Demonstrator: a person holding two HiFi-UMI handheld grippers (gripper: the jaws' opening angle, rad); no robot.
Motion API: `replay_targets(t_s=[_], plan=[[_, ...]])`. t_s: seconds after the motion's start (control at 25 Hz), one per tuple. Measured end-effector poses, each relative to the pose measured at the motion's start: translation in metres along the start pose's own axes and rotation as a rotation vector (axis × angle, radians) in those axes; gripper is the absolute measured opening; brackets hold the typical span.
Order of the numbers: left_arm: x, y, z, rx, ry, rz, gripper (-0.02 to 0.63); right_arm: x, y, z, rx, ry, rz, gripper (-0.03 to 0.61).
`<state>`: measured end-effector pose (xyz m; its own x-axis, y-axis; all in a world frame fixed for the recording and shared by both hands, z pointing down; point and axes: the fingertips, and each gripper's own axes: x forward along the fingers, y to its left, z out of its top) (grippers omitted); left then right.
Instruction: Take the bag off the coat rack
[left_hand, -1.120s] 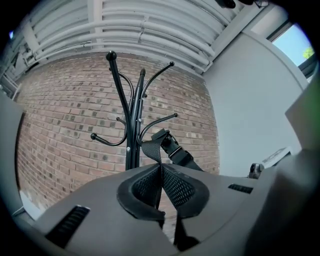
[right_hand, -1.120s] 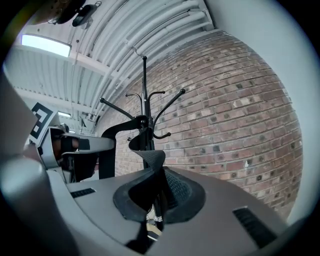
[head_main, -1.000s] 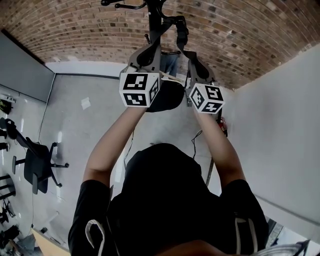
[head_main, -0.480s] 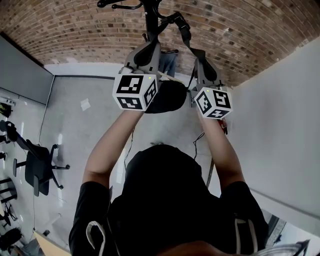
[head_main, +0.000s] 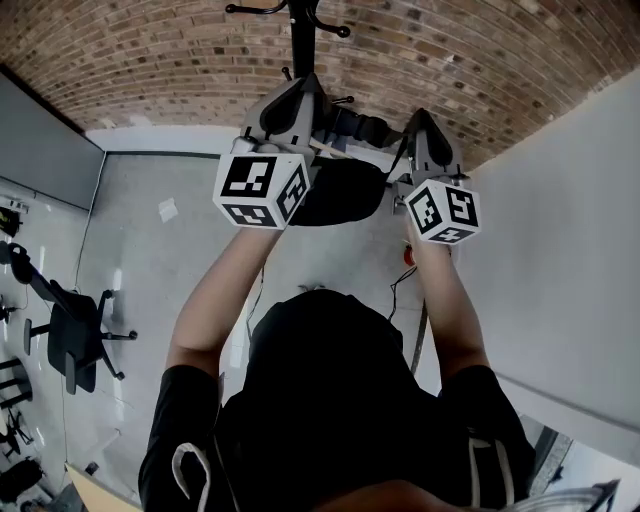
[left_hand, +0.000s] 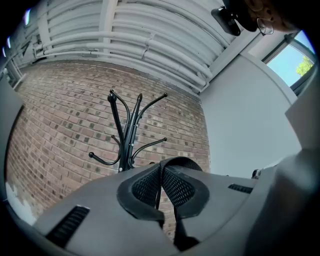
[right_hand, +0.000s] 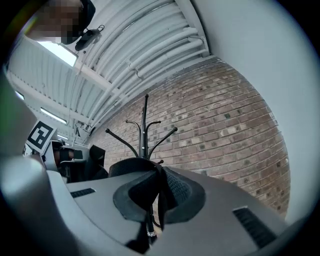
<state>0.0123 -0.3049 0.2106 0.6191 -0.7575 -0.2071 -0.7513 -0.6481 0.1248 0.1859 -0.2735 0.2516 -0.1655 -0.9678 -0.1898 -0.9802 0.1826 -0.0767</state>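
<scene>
The black coat rack (head_main: 300, 30) stands against the brick wall, and the hooks in sight are bare. The black bag (head_main: 340, 190) hangs between my two grippers, apart from the rack. Its strap (head_main: 365, 127) runs from one gripper to the other. My left gripper (head_main: 300, 90) is shut on the strap (left_hand: 177, 162), which loops out above the gripper (left_hand: 161, 187). My right gripper (head_main: 422, 120) is shut on the strap (right_hand: 132, 167) too, and the band folds over the gripper (right_hand: 157, 192). Both gripper views show the rack (left_hand: 127, 130) (right_hand: 145, 130) ahead.
A white wall (head_main: 560, 260) runs close on the right. A black office chair (head_main: 75, 335) stands on the grey floor at the left. A sheet of paper (head_main: 168, 209), a red object (head_main: 408, 255) and a cable lie on the floor below the bag.
The strap, looped up on the rack a second ago, has come down off it and now stretches between the grippers. Both grippers have spread apart and the bag has shifted right.
</scene>
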Motion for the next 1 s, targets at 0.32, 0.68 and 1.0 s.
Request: replay_targets(t_s=[0.32,0.68,1.0], plan=[[-0.032,-0.002,0.013,-0.013,-0.056,0.042,0.023,-0.021,-0.004,0.005,-0.018,-0.004,-0.007,0.021],[-0.07,0.03,0.017,-0.046,-0.075,0.128,0.023,-0.045,0.001,0.011,0.055,0.016,0.005,0.021],[-0.084,0.044,-0.006,-0.032,-0.035,0.185,0.023,-0.066,-0.011,0.005,0.038,0.047,-0.05,0.021]])
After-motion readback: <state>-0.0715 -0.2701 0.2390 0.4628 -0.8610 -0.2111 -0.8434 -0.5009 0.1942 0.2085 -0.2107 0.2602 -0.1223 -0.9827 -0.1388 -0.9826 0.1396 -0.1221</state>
